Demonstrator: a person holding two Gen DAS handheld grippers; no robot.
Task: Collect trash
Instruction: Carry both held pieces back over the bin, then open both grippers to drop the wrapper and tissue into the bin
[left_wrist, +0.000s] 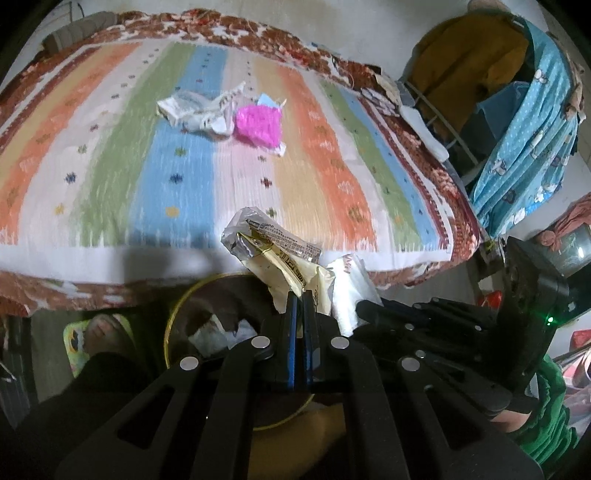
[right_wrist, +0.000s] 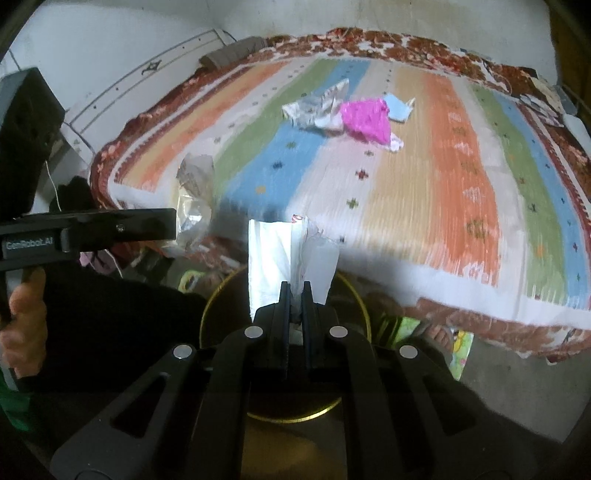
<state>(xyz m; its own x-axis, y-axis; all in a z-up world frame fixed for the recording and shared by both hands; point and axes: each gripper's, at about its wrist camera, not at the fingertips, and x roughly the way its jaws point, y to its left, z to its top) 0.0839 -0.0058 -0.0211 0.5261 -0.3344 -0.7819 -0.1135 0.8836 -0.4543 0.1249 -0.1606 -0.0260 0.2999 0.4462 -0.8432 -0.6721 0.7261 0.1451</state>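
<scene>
Left gripper (left_wrist: 300, 295) jaws are clamped on a yellow printed wrapper (left_wrist: 271, 254), which projects beyond the tips above the yellow-rimmed bin (left_wrist: 177, 306). Right gripper (right_wrist: 295, 288) jaws are clamped on a white plastic wrapper (right_wrist: 273, 254), likewise above the bin. Further ahead of both jaws, a pink bag (left_wrist: 258, 125) and crumpled white wrapper (left_wrist: 195, 110) lie touching on the striped bedspread (left_wrist: 110, 166).

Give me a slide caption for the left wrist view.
Left gripper holds a yellow wrapper above the bin.

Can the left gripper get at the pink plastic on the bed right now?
Probably not yet. The left gripper has its jaws shut on a yellow wrapper, and the pink plastic lies farther up the bed, though nothing blocks it.
</scene>
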